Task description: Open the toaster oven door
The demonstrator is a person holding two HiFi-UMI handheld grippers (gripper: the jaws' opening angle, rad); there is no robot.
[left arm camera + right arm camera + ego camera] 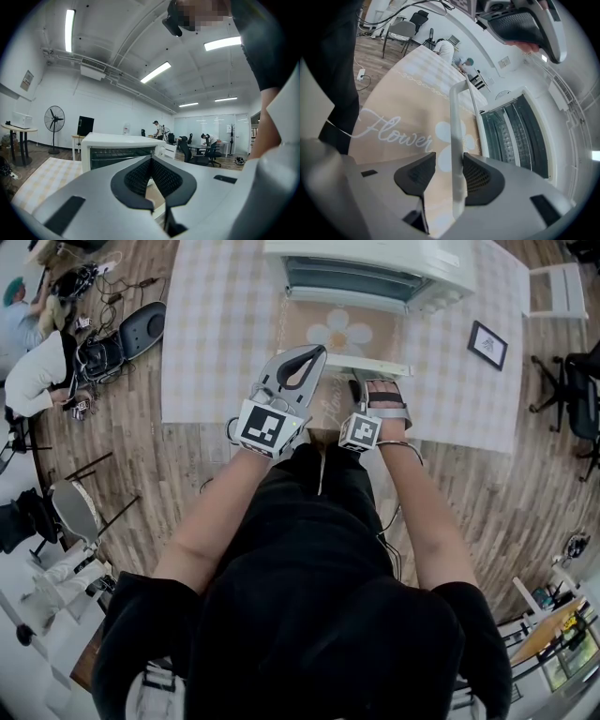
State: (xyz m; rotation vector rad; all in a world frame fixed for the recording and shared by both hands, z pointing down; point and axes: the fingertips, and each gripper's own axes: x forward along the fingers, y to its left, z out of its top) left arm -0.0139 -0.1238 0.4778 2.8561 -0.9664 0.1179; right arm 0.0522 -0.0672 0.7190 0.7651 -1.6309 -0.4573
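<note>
**Door down, right gripper letting go of the handle.**
The left gripper (150,158) hangs level above the counter (216,324), its jaws together on nothing. Ahead of it, the oven (375,268) stands at the far side of the counter with its door (347,329) swung down flat toward the person. The right gripper (449,164) tilts down over the door's near edge, jaws wide. The handle (456,140) lies between them, a gap showing at the left pad. The opening itself looks done, and release seems the step in hand. The next move calls for drawing the right gripper back without snagging the handle.
</note>
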